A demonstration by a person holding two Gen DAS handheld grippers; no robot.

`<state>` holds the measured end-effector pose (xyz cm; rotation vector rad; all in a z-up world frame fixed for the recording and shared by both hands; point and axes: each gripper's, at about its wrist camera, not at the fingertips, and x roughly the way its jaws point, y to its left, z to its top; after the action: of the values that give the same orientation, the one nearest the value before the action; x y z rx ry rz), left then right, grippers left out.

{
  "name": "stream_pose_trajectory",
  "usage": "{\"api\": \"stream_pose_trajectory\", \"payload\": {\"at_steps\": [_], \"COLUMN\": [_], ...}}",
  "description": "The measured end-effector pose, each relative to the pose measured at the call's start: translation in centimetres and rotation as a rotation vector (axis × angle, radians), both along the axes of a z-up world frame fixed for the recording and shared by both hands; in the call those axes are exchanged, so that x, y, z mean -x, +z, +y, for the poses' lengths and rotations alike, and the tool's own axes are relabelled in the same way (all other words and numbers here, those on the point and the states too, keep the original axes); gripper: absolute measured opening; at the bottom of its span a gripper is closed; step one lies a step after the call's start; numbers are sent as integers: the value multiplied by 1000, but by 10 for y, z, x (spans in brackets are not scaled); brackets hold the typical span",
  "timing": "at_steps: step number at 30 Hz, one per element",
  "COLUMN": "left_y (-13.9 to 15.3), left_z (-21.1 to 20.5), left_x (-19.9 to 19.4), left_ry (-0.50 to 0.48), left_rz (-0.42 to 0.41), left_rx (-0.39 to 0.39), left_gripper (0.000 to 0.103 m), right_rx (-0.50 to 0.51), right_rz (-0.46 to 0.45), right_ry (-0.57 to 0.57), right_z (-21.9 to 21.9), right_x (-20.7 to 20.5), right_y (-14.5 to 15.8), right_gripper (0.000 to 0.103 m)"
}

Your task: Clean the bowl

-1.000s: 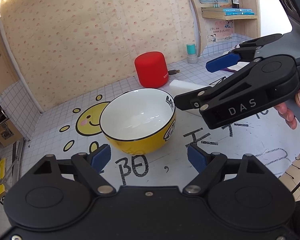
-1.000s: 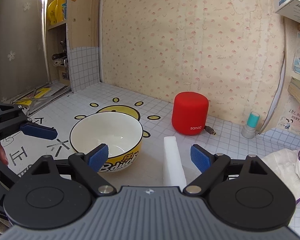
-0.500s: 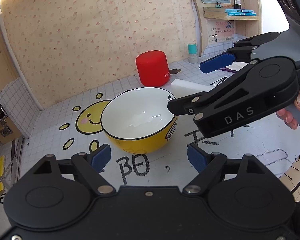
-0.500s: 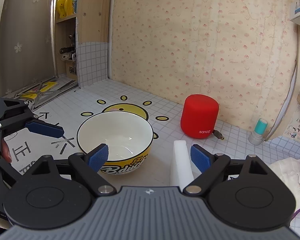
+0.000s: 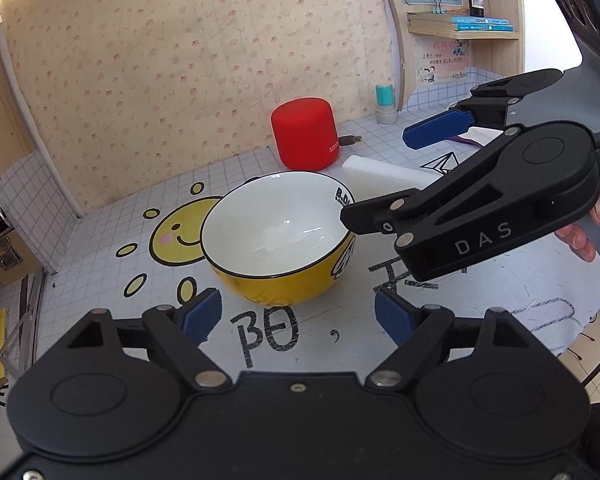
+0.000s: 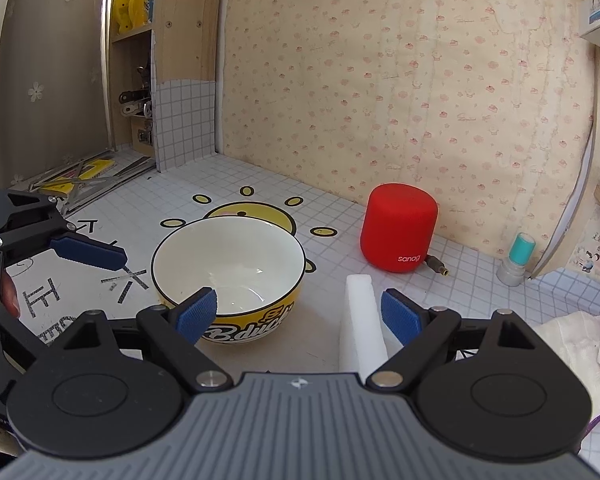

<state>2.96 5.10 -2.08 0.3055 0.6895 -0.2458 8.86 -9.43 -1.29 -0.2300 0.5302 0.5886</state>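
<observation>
A yellow bowl [image 5: 278,236] with a white inside stands on the tiled tabletop; it also shows in the right wrist view [image 6: 228,264]. A white sponge block [image 5: 384,178] lies just beyond it, shown too in the right wrist view [image 6: 360,320]. My left gripper [image 5: 298,316] is open and empty, just short of the bowl's near side. My right gripper [image 6: 298,314] is open and empty, hovering between the bowl and the sponge; from the left wrist view the right gripper [image 5: 404,172] reaches over the bowl's right rim.
A red cylindrical speaker [image 5: 304,138] stands behind the bowl by the wall, with a small teal-capped bottle [image 5: 385,102] to its right. A white cloth [image 6: 572,344] lies at the right. Shelves with tools [image 6: 136,96] stand at the left.
My right gripper has moved left toward the bowl, its lower finger now over the rim. The left gripper has barely moved.
</observation>
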Motion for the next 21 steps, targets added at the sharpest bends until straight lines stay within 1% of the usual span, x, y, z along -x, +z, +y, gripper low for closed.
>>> {"api": "stream_pose_trajectory", "payload": {"at_steps": [5,21], "left_y": [0,-2], "left_z": [0,1], "left_x": [0,0], "left_ry": [-2,0], "left_rz": [2,-7], "left_rx": [2,4], "left_gripper": [85,85], "right_rx": [7,5], "right_rz": [0,3], "right_ry": [-17,-13], "right_z": [6,5], "right_x": [3,1], "right_y": [-1,-4], "right_gripper": [90,90]}}
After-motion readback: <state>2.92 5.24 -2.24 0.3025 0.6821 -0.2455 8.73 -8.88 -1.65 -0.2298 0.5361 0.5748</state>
